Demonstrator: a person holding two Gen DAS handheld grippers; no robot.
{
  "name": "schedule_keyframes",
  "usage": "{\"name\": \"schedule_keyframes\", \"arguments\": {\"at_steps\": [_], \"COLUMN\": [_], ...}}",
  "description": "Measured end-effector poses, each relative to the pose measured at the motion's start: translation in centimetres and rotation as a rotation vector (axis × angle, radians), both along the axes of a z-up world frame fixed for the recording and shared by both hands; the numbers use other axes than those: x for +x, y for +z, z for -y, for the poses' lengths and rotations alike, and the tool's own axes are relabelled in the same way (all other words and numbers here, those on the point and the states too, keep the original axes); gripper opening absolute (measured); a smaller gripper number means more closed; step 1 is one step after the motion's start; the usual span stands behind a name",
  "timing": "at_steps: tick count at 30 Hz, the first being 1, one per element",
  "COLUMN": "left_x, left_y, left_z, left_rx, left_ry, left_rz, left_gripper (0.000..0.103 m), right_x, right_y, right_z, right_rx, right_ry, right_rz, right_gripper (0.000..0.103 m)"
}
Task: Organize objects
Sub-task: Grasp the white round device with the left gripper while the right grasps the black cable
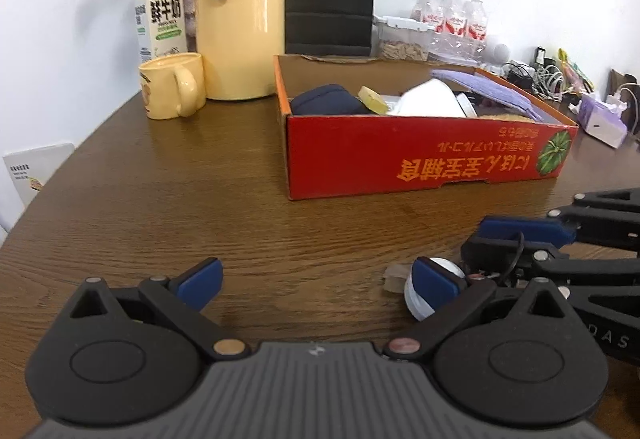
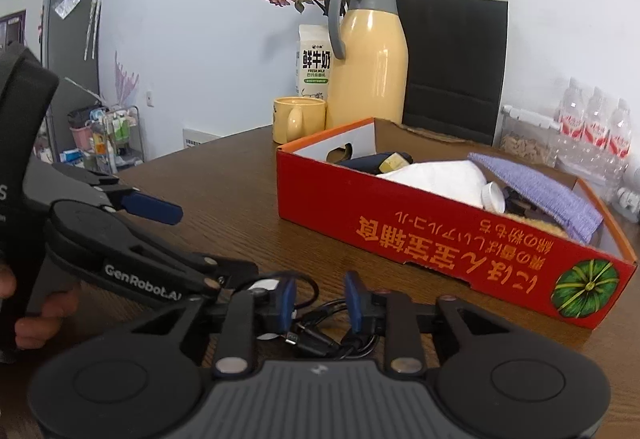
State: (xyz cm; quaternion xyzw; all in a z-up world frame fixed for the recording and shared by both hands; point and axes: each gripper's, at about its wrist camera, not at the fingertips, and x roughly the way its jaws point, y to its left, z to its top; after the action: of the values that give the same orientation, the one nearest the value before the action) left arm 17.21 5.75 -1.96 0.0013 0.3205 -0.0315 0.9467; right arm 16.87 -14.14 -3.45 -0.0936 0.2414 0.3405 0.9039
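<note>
Closest to the right wrist camera, the right gripper [image 2: 320, 303] stands low over the wooden table [image 1: 240, 199], its two blue pads set narrowly apart with a tangled black cable [image 2: 320, 339] lying between and just beneath them; whether the pads already press the cable cannot be told. Landmark for everything here is the red cardboard box [image 1: 424, 155], open-topped, holding a dark pouch [image 1: 324, 101], a white cloth or mask [image 1: 432, 99], a small white cap and a purple cloth [image 1: 488, 89]. Nearer the cameras than the box, the cable sits on the bare table, touching a white tape roll [image 1: 420, 299]. The left gripper [image 1: 316, 279] hovers on the near side of the box too, jaws spread wide and holding nothing, its right pad just beside or against the tape roll. Left of the box stand a yellow mug [image 1: 172, 85], a yellow thermos jug [image 1: 240, 23] and a milk carton [image 1: 160, 19]. Likely risks: the loose cable loops may slip from a narrow pinch or trail and snag the box's front wall when lifted over; the two grippers are close enough to collide; a nudge from the left pad could send the tape roll rolling away.
</note>
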Motion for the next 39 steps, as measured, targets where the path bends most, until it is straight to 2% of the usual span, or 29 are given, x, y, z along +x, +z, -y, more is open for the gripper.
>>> {"name": "schedule_keyframes", "arguments": {"at_steps": [2, 4, 18, 26, 32, 39], "left_x": [0.1, 0.1, 0.1, 0.0, -0.7, -2.0], "left_y": [-0.1, -0.1, -0.4, -0.3, 0.1, 0.4], "left_z": [0.2, 0.3, 0.7, 0.8, 1.4, 3.1], "left_rx": [0.001, -0.002, 0.01, 0.018, 0.069, 0.075], "left_ry": [-0.012, -0.02, -0.052, -0.037, -0.008, -0.054], "left_rz": [-0.007, -0.008, -0.013, -0.006, 0.019, 0.035], "left_gripper": [0.102, 0.101, 0.101, 0.101, 0.101, 0.1], "right_x": [0.0, -0.2, -0.8, -0.4, 0.3, 0.8], "right_y": [-0.1, -0.2, 0.2, 1.0, 1.0, 1.0], "right_z": [0.0, -0.1, 0.7, 3.4, 5.6, 7.6], "right_rx": [0.008, -0.001, 0.032, 0.102, 0.128, 0.155], "right_ry": [0.019, 0.025, -0.002, -0.102, -0.172, -0.233], "right_rz": [-0.008, 0.002, 0.044, 0.071, 0.073, 0.068], "right_gripper": [0.008, 0.006, 0.003, 0.003, 0.003, 0.003]}}
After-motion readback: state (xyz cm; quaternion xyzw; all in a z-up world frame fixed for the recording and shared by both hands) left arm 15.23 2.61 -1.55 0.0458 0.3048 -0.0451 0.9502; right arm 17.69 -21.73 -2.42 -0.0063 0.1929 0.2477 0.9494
